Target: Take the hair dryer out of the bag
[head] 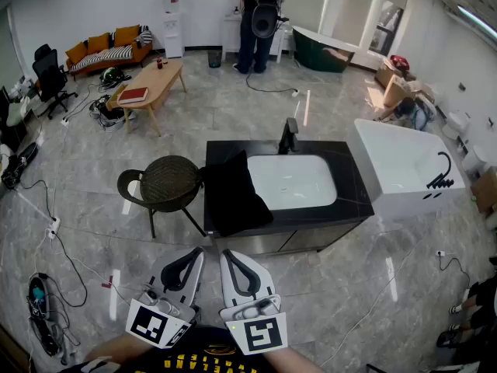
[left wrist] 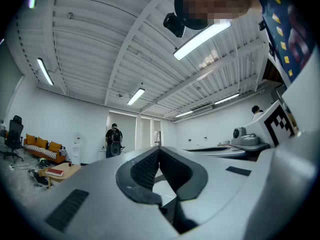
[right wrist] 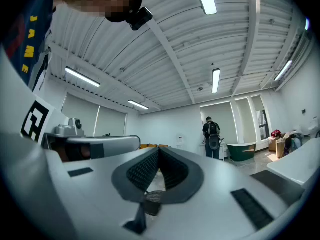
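Note:
A black bag point(head: 233, 194) lies on the left end of a black vanity counter point(head: 353, 200), draped partly over its front edge, next to the white sink basin point(head: 291, 181). No hair dryer shows; I cannot tell what the bag holds. My left gripper point(head: 197, 252) and right gripper point(head: 226, 253) are side by side near my body, well short of the counter, both shut with nothing between the jaws. In the left gripper view the left gripper point(left wrist: 159, 149) has its pads together, and the right gripper point(right wrist: 159, 149) looks the same in its own view.
A dark wicker chair point(head: 161, 183) stands just left of the counter. A white bathtub point(head: 408, 169) sits to the right. A person point(head: 256, 22) stands at the far wall. A wooden table point(head: 151, 84), sofa point(head: 109, 47) and floor cables point(head: 46, 208) are to the left.

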`<state>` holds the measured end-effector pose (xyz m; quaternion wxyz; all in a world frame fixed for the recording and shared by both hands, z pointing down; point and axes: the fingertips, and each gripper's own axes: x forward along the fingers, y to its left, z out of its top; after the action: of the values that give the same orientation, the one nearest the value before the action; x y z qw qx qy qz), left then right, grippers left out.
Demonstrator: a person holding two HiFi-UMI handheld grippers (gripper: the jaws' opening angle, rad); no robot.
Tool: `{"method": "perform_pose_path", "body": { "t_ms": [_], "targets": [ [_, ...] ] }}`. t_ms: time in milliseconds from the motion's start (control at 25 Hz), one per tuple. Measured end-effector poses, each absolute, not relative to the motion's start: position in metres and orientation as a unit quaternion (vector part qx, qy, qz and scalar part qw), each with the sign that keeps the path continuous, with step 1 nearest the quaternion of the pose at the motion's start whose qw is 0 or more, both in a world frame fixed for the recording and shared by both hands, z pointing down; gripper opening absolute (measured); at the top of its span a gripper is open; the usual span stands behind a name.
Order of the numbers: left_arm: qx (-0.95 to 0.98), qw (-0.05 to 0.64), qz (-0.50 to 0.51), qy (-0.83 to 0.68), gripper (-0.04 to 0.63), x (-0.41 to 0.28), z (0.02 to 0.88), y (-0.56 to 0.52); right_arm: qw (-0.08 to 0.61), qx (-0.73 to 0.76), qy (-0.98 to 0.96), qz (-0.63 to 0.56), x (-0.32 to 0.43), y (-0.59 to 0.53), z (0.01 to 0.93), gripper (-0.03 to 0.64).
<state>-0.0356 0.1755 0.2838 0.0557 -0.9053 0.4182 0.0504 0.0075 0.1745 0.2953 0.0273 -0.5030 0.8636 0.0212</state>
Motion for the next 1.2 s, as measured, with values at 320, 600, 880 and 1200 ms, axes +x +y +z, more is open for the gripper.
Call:
{"method": "perform_pose_path", "body": {
  "t_ms": [320,600,880,1200],
  "targets": [
    [-0.906,0.062,0.05,0.415,0.003,-0.037,0.279,0.176,0.026,-0.502,0.864,0.022,0.005,0.176,0.293,0.008],
    [-0.902,0.049,0.056,0.424,0.003,-0.026,0.288,0.176,0.04,-0.504,0.863,0.003,0.028,0.182,0.3,0.008],
    [-0.897,0.044,0.046,0.437,0.003,0.015,0.302,0.188,0.025,-0.52,0.853,-0.027,0.086,0.197,0.323,0.008],
    [-0.885,0.03,-0.068,0.46,0.005,0.033,0.372,0.165,0.001,-0.512,0.857,-0.067,0.135,0.195,0.368,0.008]
  ]
}}
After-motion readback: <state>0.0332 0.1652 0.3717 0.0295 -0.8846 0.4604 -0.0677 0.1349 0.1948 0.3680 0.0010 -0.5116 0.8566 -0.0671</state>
